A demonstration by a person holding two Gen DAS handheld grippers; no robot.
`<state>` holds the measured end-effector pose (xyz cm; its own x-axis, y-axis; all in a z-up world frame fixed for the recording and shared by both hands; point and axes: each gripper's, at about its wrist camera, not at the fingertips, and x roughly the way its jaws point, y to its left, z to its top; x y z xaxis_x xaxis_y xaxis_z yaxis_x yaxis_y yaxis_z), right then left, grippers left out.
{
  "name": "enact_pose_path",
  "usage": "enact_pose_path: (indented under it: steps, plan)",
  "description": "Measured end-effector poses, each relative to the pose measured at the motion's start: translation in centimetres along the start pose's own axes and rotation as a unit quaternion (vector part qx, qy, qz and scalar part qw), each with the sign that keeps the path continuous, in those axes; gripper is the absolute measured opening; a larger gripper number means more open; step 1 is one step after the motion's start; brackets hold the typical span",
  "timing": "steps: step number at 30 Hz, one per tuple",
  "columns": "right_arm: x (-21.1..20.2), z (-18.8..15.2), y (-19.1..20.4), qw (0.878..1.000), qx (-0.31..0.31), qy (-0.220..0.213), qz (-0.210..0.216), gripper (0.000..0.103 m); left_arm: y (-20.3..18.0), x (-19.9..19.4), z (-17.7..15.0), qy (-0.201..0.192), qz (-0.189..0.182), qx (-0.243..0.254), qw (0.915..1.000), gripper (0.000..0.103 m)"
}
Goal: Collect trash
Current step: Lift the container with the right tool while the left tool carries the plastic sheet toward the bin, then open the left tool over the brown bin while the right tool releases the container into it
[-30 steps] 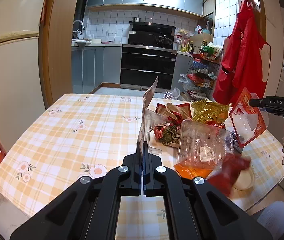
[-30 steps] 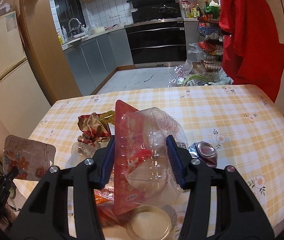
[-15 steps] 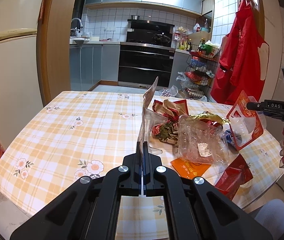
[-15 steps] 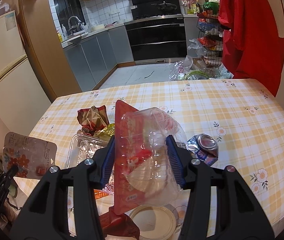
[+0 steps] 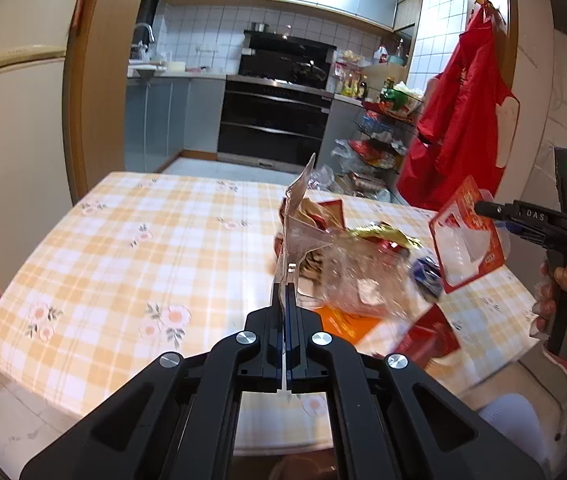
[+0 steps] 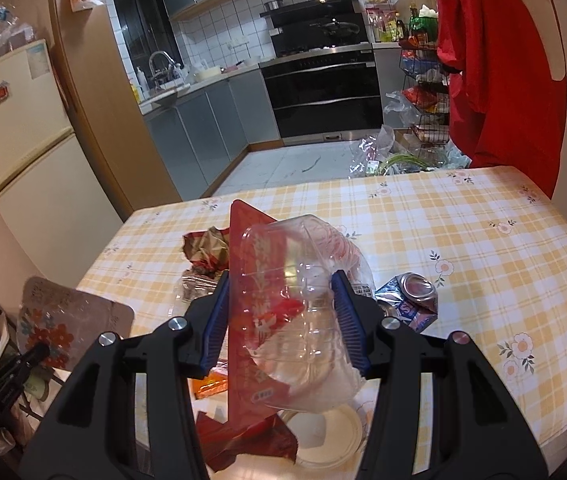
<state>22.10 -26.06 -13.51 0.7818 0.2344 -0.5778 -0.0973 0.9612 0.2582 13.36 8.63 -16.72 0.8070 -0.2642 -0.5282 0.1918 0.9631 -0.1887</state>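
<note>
Crumpled clear tray [image 6: 303, 312] with red wrapper [image 6: 257, 296] in right claw [image 6: 285, 316]; flat packet [image 5: 297, 216] pinched in left claw [image 5: 284, 300].

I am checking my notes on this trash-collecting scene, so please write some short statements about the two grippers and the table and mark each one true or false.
1. The left gripper is shut on a thin clear plastic piece. True.
2. The right gripper holds nothing. False: it grips a clear plastic container with a red wrapper.
3. A crushed can lies on the checked tablecloth. True.
4. The tablecloth is plain blue. False: it is yellow and white checks with flowers.
5. A red garment hangs by the wall. True.
</note>
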Motion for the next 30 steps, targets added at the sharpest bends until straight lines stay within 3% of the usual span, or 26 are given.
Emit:
enact_pose_path:
  steps: [15,27,28,30]
  plan:
    - [-8.0,-3.7,2.3,0.998,0.000,-0.017,0.052,0.051,-3.7,-4.3,-5.0,0.068,-0.076,-0.021,0.9946,0.001]
    - [-11.9,-7.1,2.4,0.997,0.002,-0.011,0.074,0.051,-7.4,-3.4,-9.7,0.154,-0.127,0.019,0.9797,0.002]
    - [-11.9,-7.3,2.4,0.997,0.001,-0.009,0.074,0.051,-7.6,-3.2,-9.9,0.160,-0.130,0.021,0.9783,0.003]
    - [-12.1,-7.6,2.2,0.997,0.002,-0.003,0.075,0.051,-8.0,-3.0,-10.0,0.162,-0.138,0.025,0.9768,0.018]
